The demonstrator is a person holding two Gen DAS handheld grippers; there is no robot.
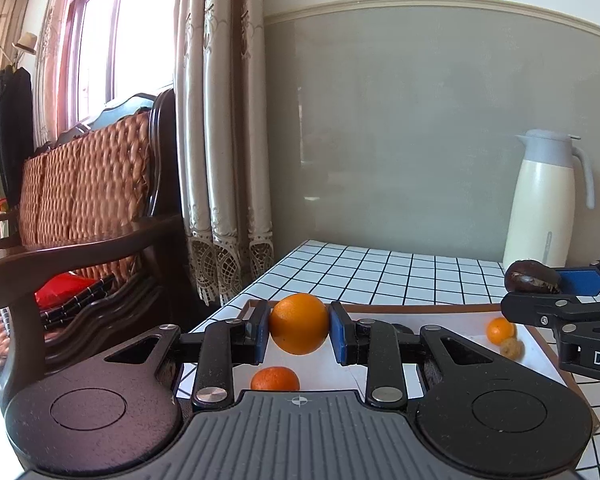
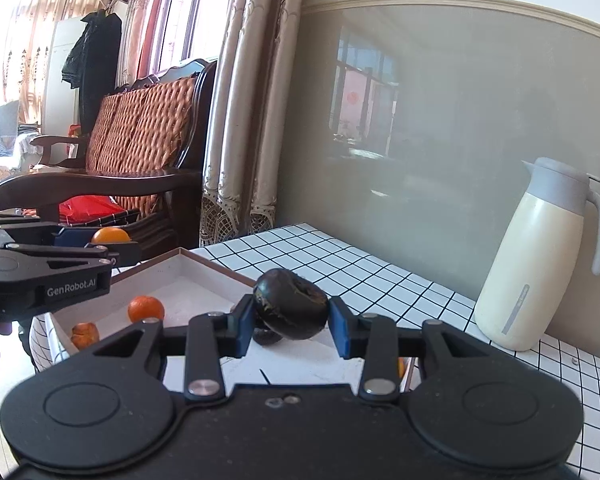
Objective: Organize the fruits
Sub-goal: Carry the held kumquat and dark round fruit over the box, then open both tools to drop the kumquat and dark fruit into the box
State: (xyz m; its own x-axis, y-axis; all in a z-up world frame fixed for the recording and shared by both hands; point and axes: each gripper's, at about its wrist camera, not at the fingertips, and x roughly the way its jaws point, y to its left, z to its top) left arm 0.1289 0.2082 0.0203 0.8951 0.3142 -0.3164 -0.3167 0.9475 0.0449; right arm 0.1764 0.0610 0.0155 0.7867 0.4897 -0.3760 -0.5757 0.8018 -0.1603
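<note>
**Both jaws loaded, tray below and between**

Left gripper [image 1: 299, 330]: your jaws are closed on the orange [image 1: 299, 323], one blue pad on each flank, the fruit held clear of the surface. Round, so no axis to mind.

Right gripper [image 2: 290, 322]: your jaws are clamped on a dark fruit [image 2: 291, 309], near black, skin wrinkled; what kind it is I cannot tell. It is oval, and its long axis runs roughly across the jaws, tilted down toward the right pad. The grip sits on its ends, so it could pivot if you loosen carelessly.

Outward from there: the white tray [image 1: 540, 342] with a brown rim lies directly under and ahead of both grippers on the checked tabletop [image 1: 380, 272]. Loose in it are a small tangerine [image 1: 275, 378] just below your left jaws, another small orange fruit [image 1: 500, 330] toward the right side with a pale yellowish piece [image 1: 512, 347] touching it, and a second dark fruit [image 2: 266, 336] just beneath the one you hold.

The relation that counts: citrus gathers on the left half, dark fruit on the right, each under its own hand. Judging from that, each fruit goes down on its own side, no crossing needed.

Beyond the tray, a cream jug [image 2: 532, 264] stands against the wall, well apart.
</note>
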